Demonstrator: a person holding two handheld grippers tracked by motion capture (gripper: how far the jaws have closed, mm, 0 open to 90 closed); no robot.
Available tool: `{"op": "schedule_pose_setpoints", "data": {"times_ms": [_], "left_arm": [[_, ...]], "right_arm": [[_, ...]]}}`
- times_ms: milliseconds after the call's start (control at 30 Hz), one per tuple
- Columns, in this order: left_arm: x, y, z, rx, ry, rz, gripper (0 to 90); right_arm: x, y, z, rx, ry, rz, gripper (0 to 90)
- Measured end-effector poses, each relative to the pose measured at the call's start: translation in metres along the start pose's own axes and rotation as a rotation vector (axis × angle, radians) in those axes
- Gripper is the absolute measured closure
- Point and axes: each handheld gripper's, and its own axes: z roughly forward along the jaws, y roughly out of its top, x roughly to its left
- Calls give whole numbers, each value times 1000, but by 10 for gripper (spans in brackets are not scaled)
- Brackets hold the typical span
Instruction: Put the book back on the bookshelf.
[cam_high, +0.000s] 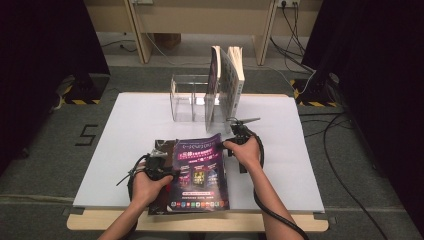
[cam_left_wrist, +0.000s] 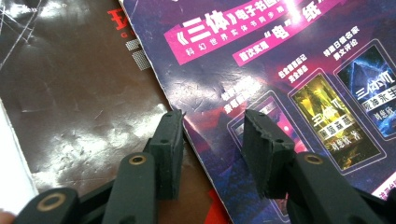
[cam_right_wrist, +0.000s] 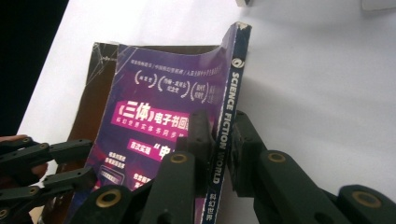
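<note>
The right gripper (cam_right_wrist: 218, 140) is clamped on the spine edge of the purple magazine (cam_right_wrist: 159, 112), one jaw on the cover and the other on the outside of the spine, lifting that edge a bit off the white table (cam_high: 135, 120). The left gripper (cam_left_wrist: 212, 135) hangs over the magazine's opposite edge with its jaws apart, nothing pinched. Under the magazine lies a dark brown book (cam_left_wrist: 79, 93), and farther back a clear plastic rack (cam_high: 192, 102) holds two upright books (cam_high: 227, 80).

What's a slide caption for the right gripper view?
Right gripper clamps the purple magazine by its spine on the white table.
</note>
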Motion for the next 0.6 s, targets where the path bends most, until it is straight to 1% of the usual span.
{"op": "schedule_pose_setpoints", "data": {"times_ms": [33,67,133,167,233,267,333,400,600], "left_arm": [[0,0,0,-1,-1,0,580],[1,-1,0,-3,-4,-2,579],[2,-2,-1,-10,-17,-11,575],[3,-2,-1,-11,-20,-11,574],[4,-2,-2,-20,-38,-22,566],[4,-2,-3,-31,-37,-18,562],[3,-2,-5,-52,-18,-13,542],[2,-2,-8,-66,-12,-1,533],[2,1,-17,-110,-25,-14,493]], "right_arm": [[1,0,-1,-4,3,-5,814],[1,0,-2,-4,4,1,817],[3,0,-4,-5,18,26,823],[4,-1,-4,-15,21,19,825],[5,-2,-6,-31,29,16,829],[6,-2,-8,-38,40,25,831],[7,-3,-10,-47,53,26,834],[8,-4,-13,-61,58,26,837],[16,-4,-22,-97,66,7,842]]}}
